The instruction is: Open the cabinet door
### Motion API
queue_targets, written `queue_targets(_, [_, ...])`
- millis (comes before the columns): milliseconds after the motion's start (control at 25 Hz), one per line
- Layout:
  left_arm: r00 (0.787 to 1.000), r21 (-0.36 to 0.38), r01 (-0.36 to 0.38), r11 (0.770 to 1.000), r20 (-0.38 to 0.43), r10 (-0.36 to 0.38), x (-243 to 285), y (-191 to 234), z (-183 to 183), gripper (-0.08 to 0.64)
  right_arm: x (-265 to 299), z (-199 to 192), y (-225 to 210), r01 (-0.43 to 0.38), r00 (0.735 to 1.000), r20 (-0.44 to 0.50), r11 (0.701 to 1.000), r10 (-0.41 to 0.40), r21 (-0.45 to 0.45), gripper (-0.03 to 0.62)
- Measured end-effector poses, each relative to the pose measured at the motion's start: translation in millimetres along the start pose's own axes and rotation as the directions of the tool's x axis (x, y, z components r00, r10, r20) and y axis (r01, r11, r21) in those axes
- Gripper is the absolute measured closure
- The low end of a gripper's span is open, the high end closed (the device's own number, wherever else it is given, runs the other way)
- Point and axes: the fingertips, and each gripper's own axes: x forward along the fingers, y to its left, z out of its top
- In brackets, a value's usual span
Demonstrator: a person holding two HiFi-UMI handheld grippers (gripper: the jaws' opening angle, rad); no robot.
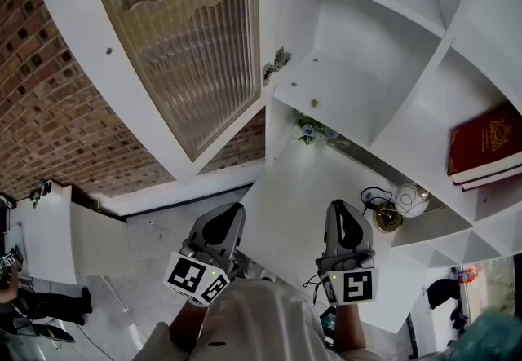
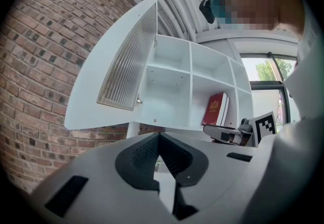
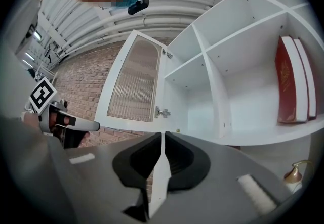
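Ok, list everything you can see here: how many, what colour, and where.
cabinet: one, white, open compartments, against the wall
cabinet door: one, white frame with ribbed glass, swung open at the cabinet's left
hinges: two, metal, on the door's inner edge
books: two it seems, red, standing in a right-hand compartment
brick wall: one, red-brown, behind and left of the cabinet
flower sprig: one, pale and green, just under the open compartment
brass object: one, below the shelves, kind unclear
left gripper: grey, jaws together, empty
right gripper: grey, jaws together, empty
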Motion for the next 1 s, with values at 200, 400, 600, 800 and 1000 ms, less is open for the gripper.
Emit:
queue_targets(200, [1.0, -0.001, -0.004, 1.0, -0.001, 0.004, 0.5, 2.5, 0.0, 0.551, 2.5, -0.1, 2.7, -0.014, 1.0, -0.005, 1.0, 0.014, -0.003, 0.575])
queue_targets(400, [1.0, 0.0, -0.005, 1.0, -0.003, 0.005, 0.6, 4.7, 0.5, 0.551, 8.7, 11.5, 5.2, -0.013, 0.999, 0.052, 1.0, 0.013, 0.003, 0.575])
queue_targets(600, [1.0, -0.002, -0.004, 1.0, -0.006, 0.004, 1.0, 6.2, -0.1, 0.551, 8.3, 9.5, 6.1, -0.019, 0.998, 0.056, 1.0, 0.02, -0.007, 0.575])
queue_targets(800, [1.0, -0.005, -0.009, 1.0, -0.006, 0.009, -0.7, 8.5, -0.3, 0.551, 9.2, 11.7, 7.8, -0.026, 0.998, 0.062, 1.0, 0.026, 0.0, 0.575])
queue_targets(1000, [1.0, -0.007, -0.014, 1.0, -0.007, 0.014, -1.4, 10.2, -0.8, 0.551, 10.0, 12.6, 11.0, -0.036, 0.998, 0.047, 0.999, 0.036, -0.005, 0.575])
